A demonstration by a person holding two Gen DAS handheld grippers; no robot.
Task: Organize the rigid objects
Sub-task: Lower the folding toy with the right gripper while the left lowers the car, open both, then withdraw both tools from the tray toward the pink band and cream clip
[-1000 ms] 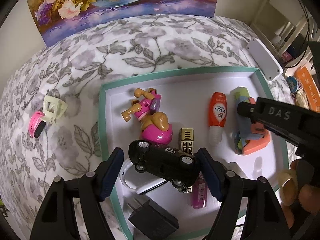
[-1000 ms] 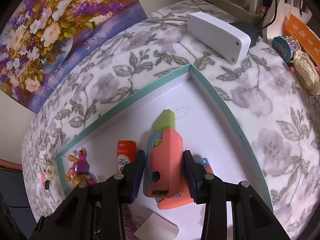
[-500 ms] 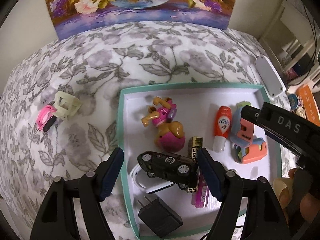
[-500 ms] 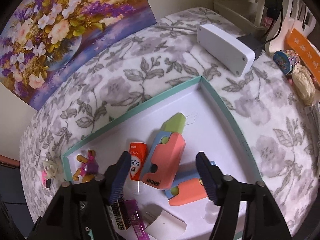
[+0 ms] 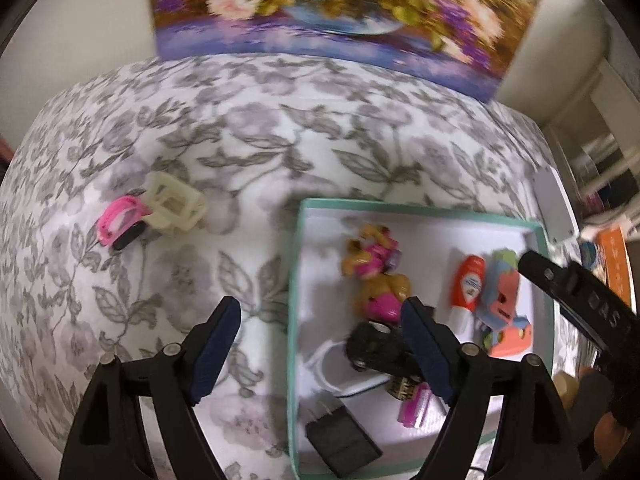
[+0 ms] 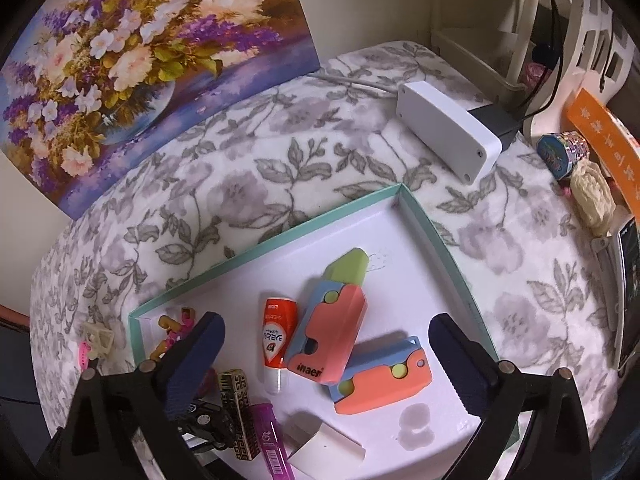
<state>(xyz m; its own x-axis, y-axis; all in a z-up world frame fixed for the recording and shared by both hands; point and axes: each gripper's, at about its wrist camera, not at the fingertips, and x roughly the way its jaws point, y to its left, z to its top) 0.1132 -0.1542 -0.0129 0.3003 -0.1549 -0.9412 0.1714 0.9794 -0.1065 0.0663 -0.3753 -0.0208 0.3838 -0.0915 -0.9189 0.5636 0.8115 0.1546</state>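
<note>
A white tray with a teal rim (image 5: 296, 280) (image 6: 264, 246) lies on the flowered cloth. It holds a black toy car (image 5: 372, 350), a pink toy pup (image 5: 378, 276), an orange glue tube (image 5: 466, 286) (image 6: 276, 334), two orange-and-blue toy blocks (image 6: 330, 336) (image 6: 384, 374), a gold lighter (image 6: 236, 412), a purple lighter (image 6: 270, 438) and a black plug (image 5: 342, 444). My left gripper (image 5: 320, 348) is open and empty, raised above the tray's left rim. My right gripper (image 6: 326, 368) is open and empty above the blocks. A pink watch (image 5: 120, 226) and a cream clip (image 5: 174, 204) lie on the cloth to the left.
A flower painting (image 6: 132, 52) leans against the wall behind. A white box (image 6: 446, 136) sits on the cloth beyond the tray's far right corner. Tape rolls (image 6: 562, 154), an orange box (image 6: 602, 140) and shelves crowd the right edge.
The left gripper let go of the black car in the tray, rose and swung left. The right gripper released the orange-and-blue block, opened wide and pulled back.
</note>
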